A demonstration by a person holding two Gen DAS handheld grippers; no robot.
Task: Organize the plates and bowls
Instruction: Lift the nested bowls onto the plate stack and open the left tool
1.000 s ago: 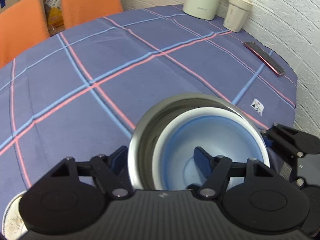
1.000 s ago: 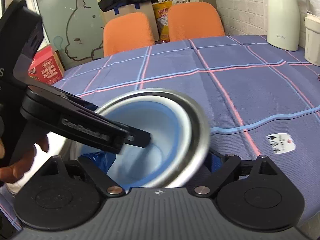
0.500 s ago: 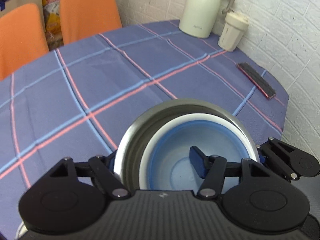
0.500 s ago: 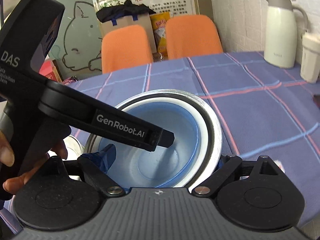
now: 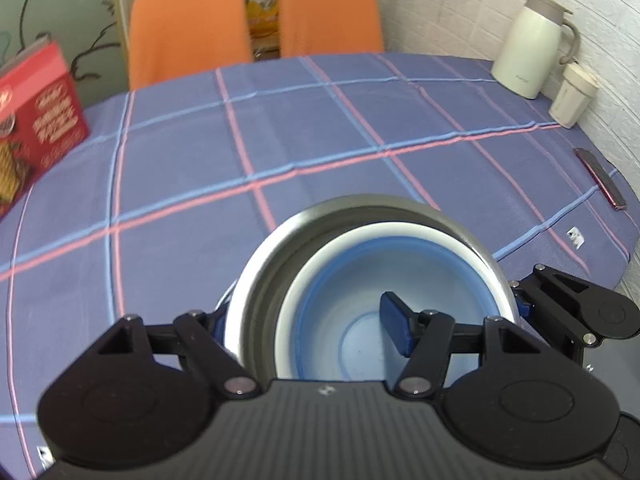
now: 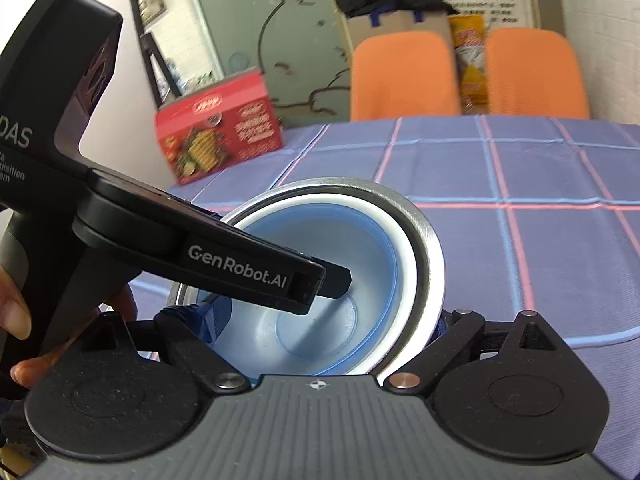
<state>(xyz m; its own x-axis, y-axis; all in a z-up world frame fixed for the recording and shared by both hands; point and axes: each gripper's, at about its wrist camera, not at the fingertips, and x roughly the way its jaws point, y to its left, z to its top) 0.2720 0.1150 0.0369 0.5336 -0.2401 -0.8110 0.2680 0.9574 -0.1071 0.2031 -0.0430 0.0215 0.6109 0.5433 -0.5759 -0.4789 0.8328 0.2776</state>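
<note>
Plaid tablecloth (image 5: 320, 148) below; left tongs (image 5: 308, 320), right tongs (image 6: 320, 312) both clamp nested bowls (image 5: 360, 264) rim, held aloft.

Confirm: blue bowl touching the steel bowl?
Touching. Right wrist view: blue bowl sits nested in the steel bowl, its white rim against the steel wall on the right, no gap.

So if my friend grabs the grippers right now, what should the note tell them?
Left gripper: one finger inside the blue bowl, the other outside the metal bowl, gripping both walls.
Right gripper: one finger inside, one outside, gripping the opposite side.
Done: blue bowl nested in metal bowl; the pair sits over the near part of the table; lifted or resting, cannot tell.
Left: set the stack down, then release. No plates in view.
</note>
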